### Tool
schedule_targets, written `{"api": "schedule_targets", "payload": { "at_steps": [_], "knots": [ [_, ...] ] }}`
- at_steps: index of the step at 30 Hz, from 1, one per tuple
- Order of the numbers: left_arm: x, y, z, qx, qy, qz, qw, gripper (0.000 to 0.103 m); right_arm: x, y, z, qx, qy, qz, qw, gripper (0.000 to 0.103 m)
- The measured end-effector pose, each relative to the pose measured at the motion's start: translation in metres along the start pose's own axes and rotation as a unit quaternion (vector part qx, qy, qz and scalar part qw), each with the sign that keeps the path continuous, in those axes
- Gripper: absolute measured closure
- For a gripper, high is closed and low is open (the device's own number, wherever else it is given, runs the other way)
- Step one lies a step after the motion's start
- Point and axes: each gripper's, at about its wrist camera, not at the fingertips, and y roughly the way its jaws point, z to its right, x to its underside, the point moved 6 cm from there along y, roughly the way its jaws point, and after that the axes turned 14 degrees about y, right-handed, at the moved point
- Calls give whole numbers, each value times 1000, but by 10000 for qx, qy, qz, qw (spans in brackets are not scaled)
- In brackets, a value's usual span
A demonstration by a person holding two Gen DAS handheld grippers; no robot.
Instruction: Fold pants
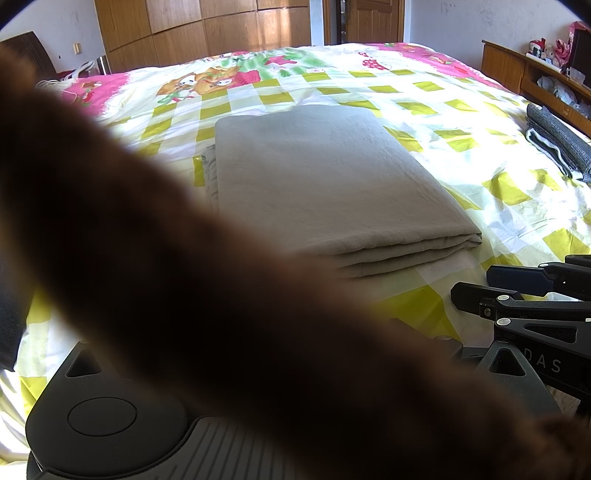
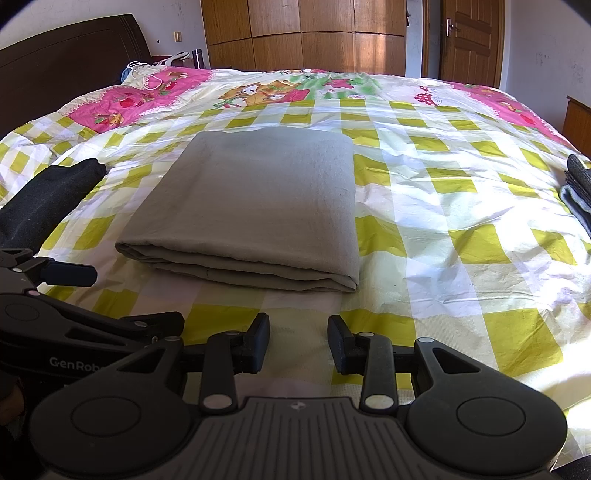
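The pants [image 2: 255, 206] lie folded into a flat grey rectangle in the middle of the bed [image 2: 443, 221], on the yellow-and-white checked cover. The stacked fold edges face the near side, and the far edge is smooth and rounded. In the left wrist view the pants [image 1: 321, 177] show the same way, with a lower layer sticking out a little on the left side.

The right gripper [image 2: 298, 341] sits just near of the pants, over bare cover, apart from the cloth. Its jaws stand partly open with nothing between them.

The left gripper [image 2: 70, 275] shows at the left edge of the right wrist view, near the pants' near-left corner; whether it is open or shut I cannot tell. In its own view a blurred dark brown shape [image 1: 184, 277] close to the lens covers the fingers.

A dark garment [image 2: 48, 195] lies left of the pants, well apart. Folded grey cloth [image 1: 557, 144] lies at the right edge of the bed. A wooden wardrobe [image 2: 303, 33] and a door [image 2: 469, 40] stand behind the bed on the far side.
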Motion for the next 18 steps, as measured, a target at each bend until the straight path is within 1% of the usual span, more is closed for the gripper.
{"api": "schedule_targets", "payload": {
  "at_steps": [18],
  "knots": [
    [-1, -3, -1, -30, 30, 45, 10000, 0, -3, -1, 1, 9, -50, 34, 10000, 55]
  ]
}}
